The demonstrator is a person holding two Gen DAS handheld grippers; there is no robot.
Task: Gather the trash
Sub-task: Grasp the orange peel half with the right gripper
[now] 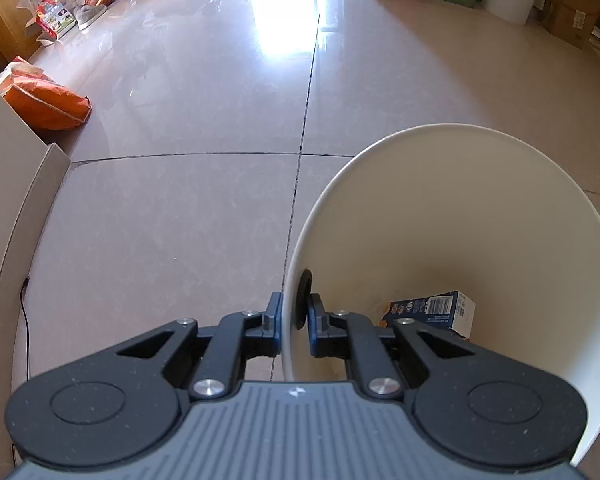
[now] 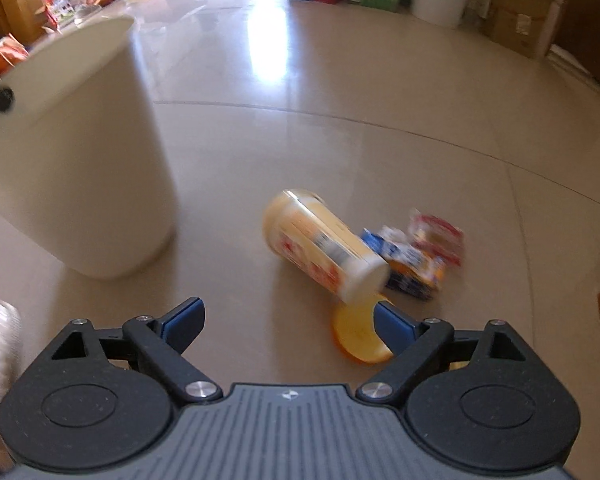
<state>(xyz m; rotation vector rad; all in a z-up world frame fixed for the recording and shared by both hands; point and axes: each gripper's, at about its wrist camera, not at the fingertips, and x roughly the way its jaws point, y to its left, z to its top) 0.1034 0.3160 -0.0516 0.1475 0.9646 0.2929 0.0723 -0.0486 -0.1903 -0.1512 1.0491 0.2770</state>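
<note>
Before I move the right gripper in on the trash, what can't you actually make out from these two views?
- Left wrist view: the bin floor is partly covered by the left gripper, clamped on the rim; only one blue carton shows.
- Right wrist view: motion blur smears the yellow cup label and the blue carton and red wrapper behind it.
- Right wrist view: the open right gripper finger overlaps the orange lid.
</note>
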